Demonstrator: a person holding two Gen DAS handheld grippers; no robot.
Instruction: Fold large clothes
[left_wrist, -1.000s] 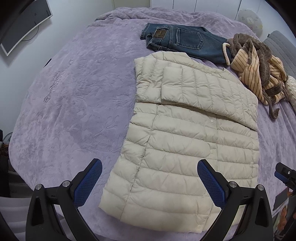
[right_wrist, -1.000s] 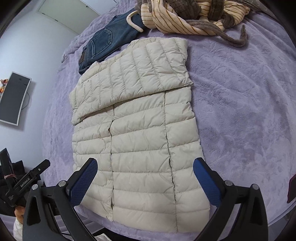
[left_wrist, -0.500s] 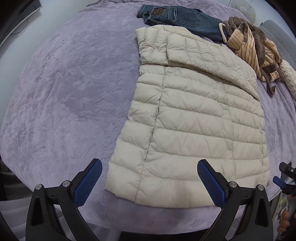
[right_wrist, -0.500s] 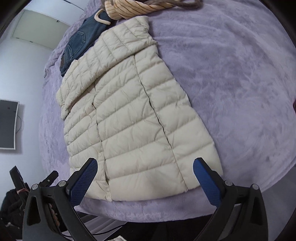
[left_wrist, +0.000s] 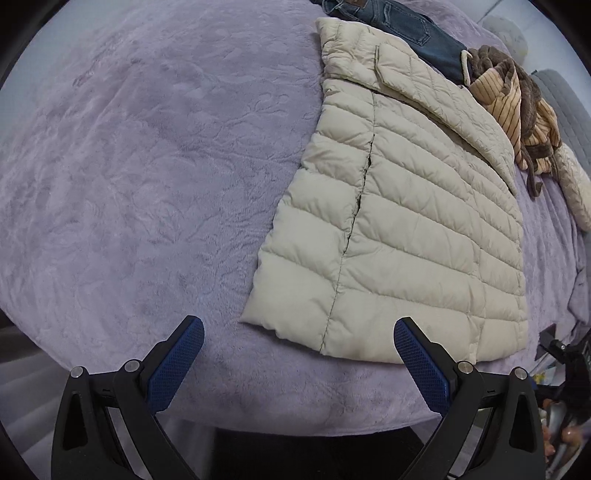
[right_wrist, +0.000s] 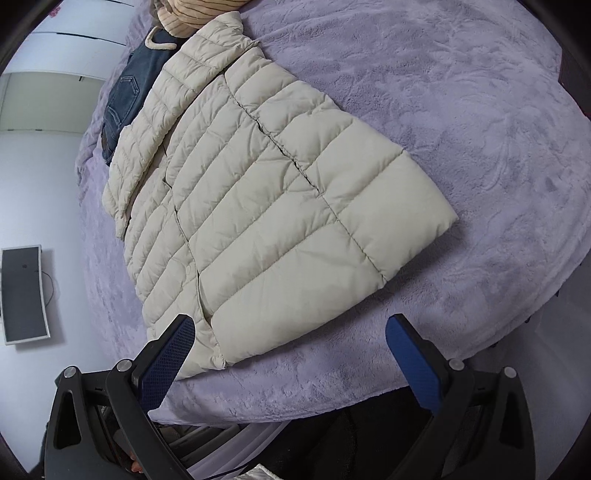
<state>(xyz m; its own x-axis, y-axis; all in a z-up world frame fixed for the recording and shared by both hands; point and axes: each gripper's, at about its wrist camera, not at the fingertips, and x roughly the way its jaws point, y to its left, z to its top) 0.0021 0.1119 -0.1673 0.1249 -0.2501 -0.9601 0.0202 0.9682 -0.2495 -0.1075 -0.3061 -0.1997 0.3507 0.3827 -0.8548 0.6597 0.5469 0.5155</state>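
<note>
cream puffer jacket (left_wrist: 406, 221) flat on purple bedspread (left_wrist: 147, 184); jeans (left_wrist: 406, 26), striped garment (left_wrist: 517, 110) beyond collar; both tongs wide, empty.

The puffer jacket (left_wrist: 406, 221) is pale cream, quilted in horizontal bands. It lies on a lilac bedspread (left_wrist: 147, 166) embossed with a faint leafy pattern. The jeans (left_wrist: 406, 26) are dark blue denim. The crumpled garment (left_wrist: 509, 110) is tan with thin dark stripes and brown trim. Both grippers carry blue textured pads (right_wrist: 166, 362) on black frames.
</note>
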